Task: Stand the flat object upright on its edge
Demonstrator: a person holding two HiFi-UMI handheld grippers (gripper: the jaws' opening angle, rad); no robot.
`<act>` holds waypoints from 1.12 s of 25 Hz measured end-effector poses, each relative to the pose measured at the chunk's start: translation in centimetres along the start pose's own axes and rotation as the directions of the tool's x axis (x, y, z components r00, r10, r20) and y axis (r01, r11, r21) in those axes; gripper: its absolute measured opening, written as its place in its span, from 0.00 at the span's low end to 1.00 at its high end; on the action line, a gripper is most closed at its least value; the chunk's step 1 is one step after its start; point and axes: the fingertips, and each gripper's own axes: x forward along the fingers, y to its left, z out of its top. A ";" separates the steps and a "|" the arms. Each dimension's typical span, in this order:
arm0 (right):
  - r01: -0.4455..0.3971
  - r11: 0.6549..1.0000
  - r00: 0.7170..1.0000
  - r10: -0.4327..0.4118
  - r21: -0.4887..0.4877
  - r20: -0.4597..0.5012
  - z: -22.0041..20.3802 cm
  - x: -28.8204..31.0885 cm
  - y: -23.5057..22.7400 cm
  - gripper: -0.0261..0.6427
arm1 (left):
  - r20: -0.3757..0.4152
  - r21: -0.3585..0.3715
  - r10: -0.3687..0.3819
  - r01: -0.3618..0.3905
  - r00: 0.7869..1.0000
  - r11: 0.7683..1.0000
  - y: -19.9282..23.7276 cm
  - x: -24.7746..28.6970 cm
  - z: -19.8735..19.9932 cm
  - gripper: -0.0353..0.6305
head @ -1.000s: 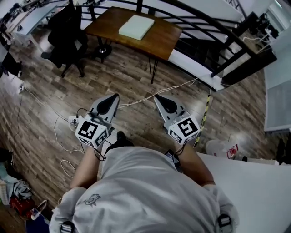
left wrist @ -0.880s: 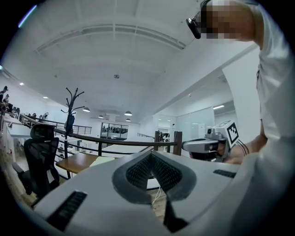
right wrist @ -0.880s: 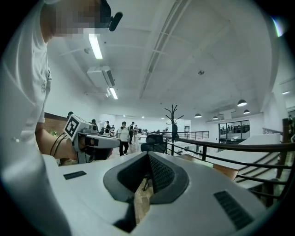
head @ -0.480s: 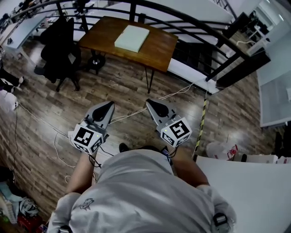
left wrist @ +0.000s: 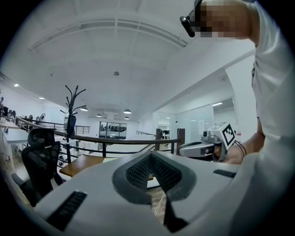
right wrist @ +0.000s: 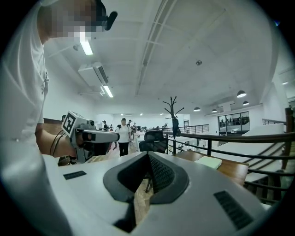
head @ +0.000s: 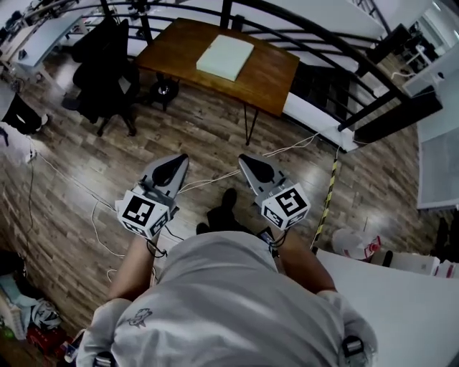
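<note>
Flat object (head: pixel 225 57) on table (head: pixel 269 70), left hand-held gripper (head: pixel 178 159), right hand-held gripper (head: pixel 247 160) level, closed, empty

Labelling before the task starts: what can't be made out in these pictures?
Pale flat object: head view, too far to identify.
Wooden table: left gripper view, mostly hidden behind the left gripper.
Background people: right gripper view, too small for detail.

flat object (head: pixel 225 57) on table (head: pixel 271 73) | chair (head: pixel 107 64) left of table | railing (head: pixel 226 13) apparently just behind | cables (head: pixel 294 143) on floor (head: pixel 201 136) before table
</note>
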 end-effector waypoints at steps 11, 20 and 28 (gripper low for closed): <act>-0.028 0.999 1.000 0.028 0.025 0.004 -0.1 6.1 -7.7 0.09 | -0.022 -0.046 0.078 -0.079 0.997 0.996 6.4 4.9 -0.9 0.07; -0.050 0.997 0.999 0.049 0.052 0.014 -0.1 10.1 -17.7 0.09 | -0.045 -0.043 0.055 -0.057 0.997 0.997 9.8 15.6 -1.2 0.07; -0.074 0.996 0.997 0.075 0.057 -0.002 0.5 12.2 -23.0 0.09 | -0.046 -0.041 0.085 -0.087 0.995 0.995 12.5 20.3 -0.3 0.07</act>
